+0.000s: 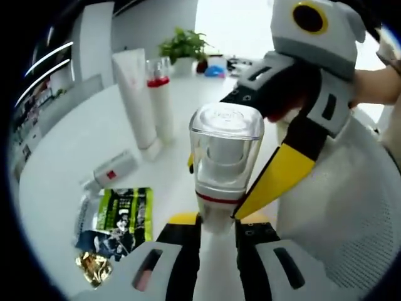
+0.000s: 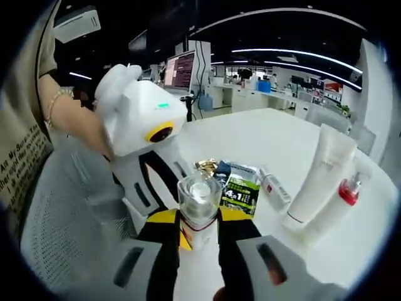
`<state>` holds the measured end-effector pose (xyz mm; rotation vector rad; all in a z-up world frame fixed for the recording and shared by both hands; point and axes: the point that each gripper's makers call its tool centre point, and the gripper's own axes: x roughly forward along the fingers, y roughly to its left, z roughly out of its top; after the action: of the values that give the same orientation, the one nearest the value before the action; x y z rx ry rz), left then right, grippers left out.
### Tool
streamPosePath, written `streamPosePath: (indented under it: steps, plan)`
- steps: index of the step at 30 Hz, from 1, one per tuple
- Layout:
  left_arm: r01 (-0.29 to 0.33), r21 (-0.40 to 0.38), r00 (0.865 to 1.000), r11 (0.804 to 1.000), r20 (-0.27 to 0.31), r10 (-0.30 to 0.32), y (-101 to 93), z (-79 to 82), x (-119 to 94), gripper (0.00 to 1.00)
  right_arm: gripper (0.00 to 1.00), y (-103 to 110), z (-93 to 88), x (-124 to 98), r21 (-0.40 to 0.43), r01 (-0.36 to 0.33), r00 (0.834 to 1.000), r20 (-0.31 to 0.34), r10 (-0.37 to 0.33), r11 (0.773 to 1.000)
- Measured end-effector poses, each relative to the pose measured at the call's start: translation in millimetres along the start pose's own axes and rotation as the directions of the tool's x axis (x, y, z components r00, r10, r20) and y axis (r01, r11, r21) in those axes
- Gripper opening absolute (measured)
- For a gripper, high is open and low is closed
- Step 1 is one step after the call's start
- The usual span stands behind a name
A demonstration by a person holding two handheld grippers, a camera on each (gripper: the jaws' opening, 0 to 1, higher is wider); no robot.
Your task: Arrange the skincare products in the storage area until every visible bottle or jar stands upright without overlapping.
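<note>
Clear-capped bottle [image 1: 224,164] stands centre frame on the white worktop [image 1: 69,150], pinched between both tools. Risk: uneven release could topple it onto the sachet [image 1: 123,216] at lower left. Left tool [image 1: 217,227] is clenched on its base; right tool [image 1: 241,182] closes on its neck.

Bench [image 1: 81,144]: white, round-edged; clear-capped bottle [image 1: 222,157] stands upright on it between the left tongs [image 1: 216,229]; green sachet [image 1: 125,213] and gold foil packet [image 1: 94,268] lie flat to the left of those tongs; small white tube with red label [image 1: 116,169] lies on its side beyond the sachet; tall white tube [image 1: 136,97] and red-collared bottle [image 1: 161,103] stand upright farther out, just beside each other; potted plant [image 1: 183,47] at the far edge.
</note>
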<state>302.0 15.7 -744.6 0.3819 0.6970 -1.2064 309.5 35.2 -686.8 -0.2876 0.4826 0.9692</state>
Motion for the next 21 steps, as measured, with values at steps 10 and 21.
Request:
streamPosePath:
  steps: [10, 21]
  plan:
    - [0.001, 0.022, 1.000, 1.000, -0.016, -0.001, 2.0, -6.2, 10, 0.17, 0.22, -3, -11.4, 3, 0.003, 0.020, 0.999, -0.034, -0.020, 1.000]
    - [-0.002, 0.031, 1.000, 1.000, -0.028, 0.003, 1.7, -11.7, 13, 0.17, 0.22, -1, -16.8, 7, -0.012, 0.024, 0.998, -0.052, -0.025, 1.000]
